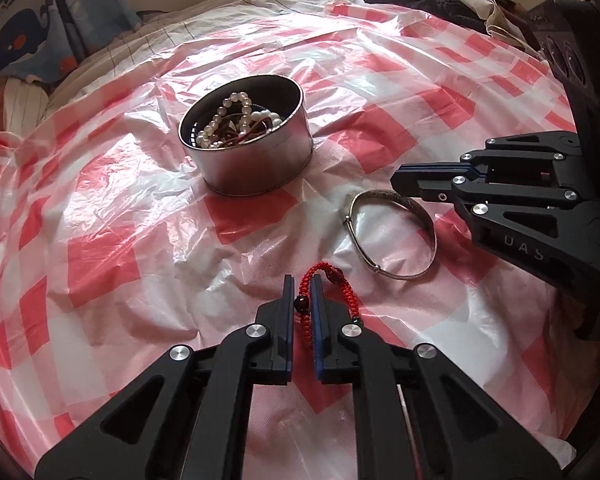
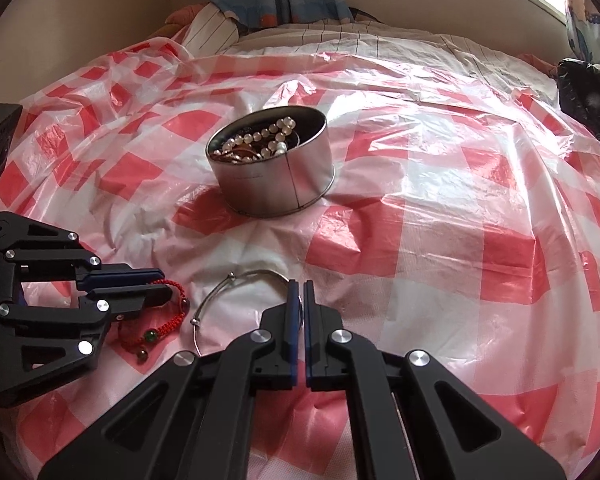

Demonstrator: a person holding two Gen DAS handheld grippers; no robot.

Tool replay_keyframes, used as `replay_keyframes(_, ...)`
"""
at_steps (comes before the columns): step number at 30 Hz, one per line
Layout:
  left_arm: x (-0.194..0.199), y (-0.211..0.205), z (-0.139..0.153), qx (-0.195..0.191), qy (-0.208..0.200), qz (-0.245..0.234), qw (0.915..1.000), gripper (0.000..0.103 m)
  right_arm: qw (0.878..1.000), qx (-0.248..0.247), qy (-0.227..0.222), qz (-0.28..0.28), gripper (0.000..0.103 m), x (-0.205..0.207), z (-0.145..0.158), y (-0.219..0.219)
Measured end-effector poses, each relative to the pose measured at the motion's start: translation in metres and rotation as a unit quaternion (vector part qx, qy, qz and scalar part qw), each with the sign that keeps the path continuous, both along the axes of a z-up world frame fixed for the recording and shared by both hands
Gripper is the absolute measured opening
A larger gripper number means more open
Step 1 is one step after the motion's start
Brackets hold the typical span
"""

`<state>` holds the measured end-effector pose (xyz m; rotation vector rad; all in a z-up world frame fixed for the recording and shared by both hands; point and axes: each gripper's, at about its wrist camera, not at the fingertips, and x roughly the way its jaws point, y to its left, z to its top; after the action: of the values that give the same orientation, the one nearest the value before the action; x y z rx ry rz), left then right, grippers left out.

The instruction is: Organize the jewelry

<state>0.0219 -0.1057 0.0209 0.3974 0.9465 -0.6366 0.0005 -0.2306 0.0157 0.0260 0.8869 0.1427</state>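
Here the left gripper (image 1: pixel 302 285) fingers pinch the red bracelet (image 1: pixel 327 284), right gripper (image 2: pixel 299 292) fingers the bangle (image 2: pixel 236 280).

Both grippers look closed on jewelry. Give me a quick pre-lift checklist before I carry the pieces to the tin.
1. Left gripper shut on the red braided cord bracelet: ok.
2. Right gripper shut on the thin silver metal bangle: ok.
3. Grip firm enough to lift: cannot tell.
4. Round silver metal tin upright and uncovered: ok.
5. Room in the tin above the pearl beads: ok.
6. Checked plastic sheet clear of both jaws: cannot tell.
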Motion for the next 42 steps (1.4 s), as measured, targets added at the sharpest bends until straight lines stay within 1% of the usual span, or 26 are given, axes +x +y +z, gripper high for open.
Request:
replay_keyframes(4, 0.004, 0.005, 0.006, -0.006, -0.011, 0.016, 0.9998, 0.007, 1.0, 0.013, -0.007, 0.0, 0.003, 0.0, 0.004, -0.002)
replay_keyframes(7, 0.004, 0.006, 0.007, -0.005, -0.014, 0.017, 0.9997, 0.007, 1.0, 0.014, -0.006, 0.002, 0.003, 0.001, 0.004, 0.0)
replay_keyframes(13, 0.003, 0.006, 0.008, -0.003, -0.018, 0.016, 0.9997, 0.007, 1.0, 0.014, 0.005, -0.002, 0.003, 0.002, 0.001, -0.001)
replay_keyframes(15, 0.004, 0.007, 0.008, -0.003, -0.019, 0.017, 0.9997, 0.007, 1.0, 0.009, 0.018, -0.001, 0.004, 0.004, -0.004, 0.0)
replay_keyframes(16, 0.003, 0.007, 0.008, -0.003, -0.019, 0.017, 0.9997, 0.007, 1.0, 0.004, 0.026, 0.0, 0.011, 0.006, -0.007, 0.001)
replay_keyframes(17, 0.004, 0.007, 0.008, -0.003, -0.019, 0.016, 0.9997, 0.007, 0.999, -0.001, 0.038, 0.004, 0.023, 0.007, -0.011, 0.003)
replay_keyframes(20, 0.003, 0.006, 0.007, -0.002, -0.019, 0.016, 0.9997, 0.007, 0.999, -0.027, 0.039, 0.016, 0.026, 0.005, -0.014, 0.012)
replay_keyframes(21, 0.003, 0.006, 0.007, -0.003, -0.018, 0.015, 0.9997, 0.007, 0.999, -0.026, 0.037, 0.017, 0.026, 0.005, -0.014, 0.011)
replay_keyframes(22, 0.003, 0.006, 0.007, -0.002, -0.019, 0.015, 0.9997, 0.007, 0.999, -0.021, 0.036, 0.017, 0.023, 0.004, -0.014, 0.01)
replay_keyframes(23, 0.003, 0.006, 0.007, -0.003, -0.019, 0.015, 0.9997, 0.007, 0.999, -0.016, 0.035, 0.018, 0.011, 0.003, -0.013, 0.009)
replay_keyframes(24, 0.003, 0.006, 0.008, -0.004, -0.02, 0.016, 0.9997, 0.007, 0.999, -0.014, 0.031, 0.018, 0.006, 0.002, -0.012, 0.009)
replay_keyframes(25, 0.003, 0.006, 0.008, -0.006, -0.021, 0.017, 0.9996, 0.007, 0.999, -0.009, 0.027, 0.02, 0.004, 0.001, -0.011, 0.009)
replay_keyframes(27, 0.003, 0.008, 0.011, -0.013, -0.024, 0.02, 0.9994, 0.007, 1.0, -0.002, 0.011, 0.019, 0.004, -0.002, -0.004, 0.009)
replay_keyframes(31, 0.007, 0.014, 0.02, -0.04, -0.026, 0.029, 0.9985, 0.007, 1.0, 0.022, -0.019, 0.007, 0.004, -0.004, 0.009, 0.0)
replay_keyframes(37, 0.01, 0.021, 0.032, -0.069, -0.031, 0.035, 0.9965, 0.007, 0.998, 0.036, -0.044, -0.001, 0.004, -0.004, 0.019, -0.003)
replay_keyframes(42, 0.018, 0.023, 0.054, -0.102, -0.041, 0.041, 0.9931, 0.007, 0.996, 0.046, -0.076, -0.01, 0.004, -0.006, 0.032, -0.006)
